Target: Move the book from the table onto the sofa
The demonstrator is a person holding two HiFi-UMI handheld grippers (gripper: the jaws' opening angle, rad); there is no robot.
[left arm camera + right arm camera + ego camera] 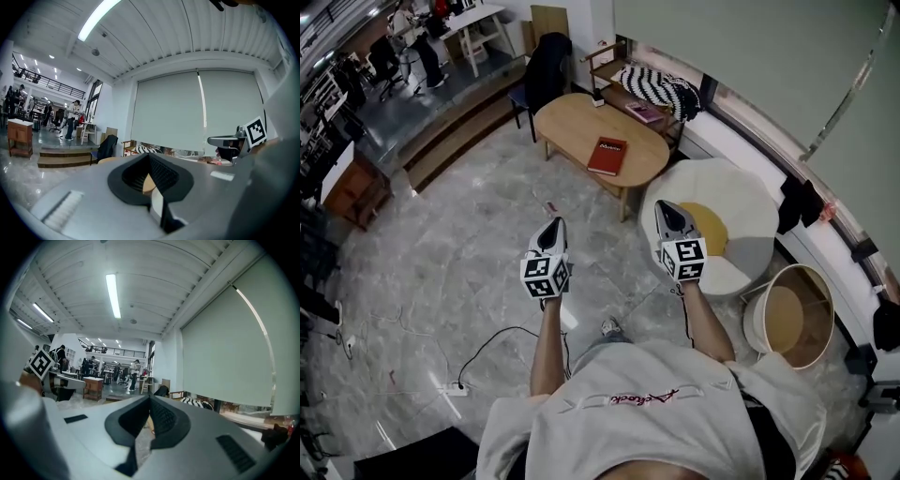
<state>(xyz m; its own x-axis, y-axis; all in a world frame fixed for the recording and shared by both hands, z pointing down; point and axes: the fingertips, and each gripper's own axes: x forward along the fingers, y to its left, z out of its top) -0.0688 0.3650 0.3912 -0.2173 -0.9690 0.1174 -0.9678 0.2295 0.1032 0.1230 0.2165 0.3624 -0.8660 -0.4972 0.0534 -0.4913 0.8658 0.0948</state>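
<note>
The book (607, 156), red-covered, lies flat on the oval wooden bench (572, 122) at the far side of the head view, near the bench's right end and well apart from both claws. In that view the left claw (554, 223) and the right claw (668, 207) are held out side by side over the marble floor (459, 281), both pointing towards the bench, the right one just beside a round white pouffe with a yellow centre (741, 202). A striped cushion (656, 84) rests on a wooden-framed seat beyond the bench, and a dark chair (546, 61) stands at the bench's far left. The left gripper view shows that claw's jaws pressed together with nothing between them; the right claw appears at the right edge, in front of a pale roller blind (187, 108). The right gripper view shows its jaws likewise closed and empty, with the left claw's marker cube (41, 363) at the left.
</note>
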